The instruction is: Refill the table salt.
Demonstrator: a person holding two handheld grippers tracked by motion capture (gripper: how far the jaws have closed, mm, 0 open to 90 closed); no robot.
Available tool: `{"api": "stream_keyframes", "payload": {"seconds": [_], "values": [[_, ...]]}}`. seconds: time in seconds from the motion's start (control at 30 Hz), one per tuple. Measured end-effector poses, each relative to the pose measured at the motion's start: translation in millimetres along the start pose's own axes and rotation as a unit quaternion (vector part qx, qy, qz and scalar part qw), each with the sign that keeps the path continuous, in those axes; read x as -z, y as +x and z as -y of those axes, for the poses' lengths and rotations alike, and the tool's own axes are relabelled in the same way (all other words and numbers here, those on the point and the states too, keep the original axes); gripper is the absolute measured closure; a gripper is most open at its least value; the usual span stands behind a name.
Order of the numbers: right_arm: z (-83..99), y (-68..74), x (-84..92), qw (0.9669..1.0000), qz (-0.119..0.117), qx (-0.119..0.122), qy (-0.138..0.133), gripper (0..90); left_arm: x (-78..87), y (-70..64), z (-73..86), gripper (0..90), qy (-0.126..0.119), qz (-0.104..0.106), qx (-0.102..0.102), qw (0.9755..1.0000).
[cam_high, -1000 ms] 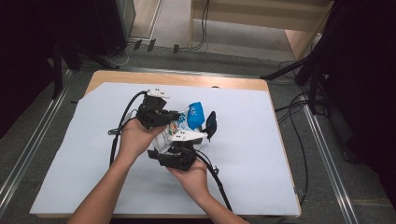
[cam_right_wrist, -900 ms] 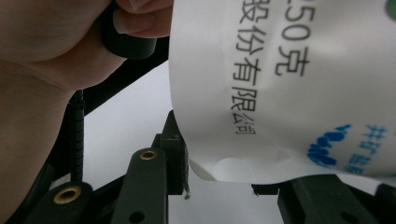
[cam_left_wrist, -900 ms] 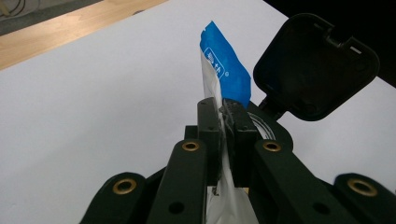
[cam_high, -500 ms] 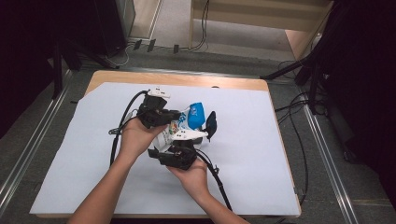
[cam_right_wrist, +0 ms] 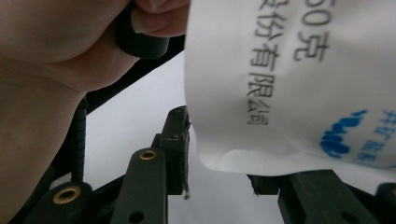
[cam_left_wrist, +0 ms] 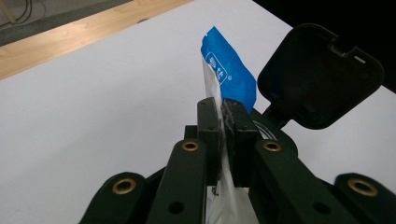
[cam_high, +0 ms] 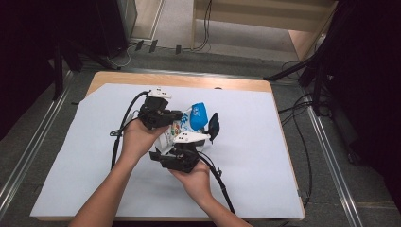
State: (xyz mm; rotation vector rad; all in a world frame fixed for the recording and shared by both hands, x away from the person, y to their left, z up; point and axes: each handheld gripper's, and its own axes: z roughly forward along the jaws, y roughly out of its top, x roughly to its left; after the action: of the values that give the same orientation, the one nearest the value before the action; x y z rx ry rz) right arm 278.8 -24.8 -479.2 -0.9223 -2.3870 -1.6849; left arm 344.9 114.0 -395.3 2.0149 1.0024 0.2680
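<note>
the white and blue bag sits in the middle of the high view, held above the white sheet that covers the wooden table, with both grippers around it. in the left gripper view the bag rises from between the two black pads in the centre of the frame; the left gripper has its fingers pressed together on the thin white film, pinching it flat, and the blue printed top edge stands up above the pads toward the upper middle. just right of it in that view a black rounded flap stands upright; whether it touches the bag i cannot tell.

in the right gripper view the bag takes up the upper right, its white face with dark printed characters and a blue mark at the far right. its curled lower edge hangs between the fingers of the right gripper; the left pad lies just beside the bag's edge, and the other finger is mostly hidden beneath the bag, so the jaws stand partly apart and i cannot tell whether they press on it. the person's left hand fills the upper left of that view.

what is inside the bag cannot be seen.
</note>
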Motion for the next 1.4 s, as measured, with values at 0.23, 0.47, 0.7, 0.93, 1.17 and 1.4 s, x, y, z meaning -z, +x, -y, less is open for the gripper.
{"api": "stream_keyframes", "payload": {"seconds": [0.23,0.47,0.7,0.93,1.17,1.4], "values": [[0.2,0.8,-0.6,1.0000,0.004,0.004,0.001,64.7,-1.2,-0.6,0.2,87.3,-0.005,0.000,-0.007,1.0000],[0.6,0.6,-1.4,1.0000,0.003,0.000,0.002,64.2,-2.9,-2.4,0.3,87.2,-0.006,-0.001,-0.011,0.9999],[0.3,-0.5,-1.0,1.0000,0.002,-0.003,-0.002,64.0,-2.4,-3.9,0.0,87.1,-0.014,-0.004,-0.014,0.9998],[1.3,-1.8,-1.5,1.0000,0.003,-0.003,0.000,64.3,-3.0,-4.9,0.3,87.1,-0.015,-0.005,-0.016,0.9997],[1.6,-2.3,-1.1,1.0000,0.005,0.000,0.001,68.1,-3.1,-3.9,0.4,87.1,-0.008,0.000,-0.017,0.9998],[2.1,-4.2,-0.4,1.0000,0.004,-0.004,0.003,73.8,-4.3,-4.9,0.5,86.9,-0.008,0.002,-0.013,0.9999]]}}
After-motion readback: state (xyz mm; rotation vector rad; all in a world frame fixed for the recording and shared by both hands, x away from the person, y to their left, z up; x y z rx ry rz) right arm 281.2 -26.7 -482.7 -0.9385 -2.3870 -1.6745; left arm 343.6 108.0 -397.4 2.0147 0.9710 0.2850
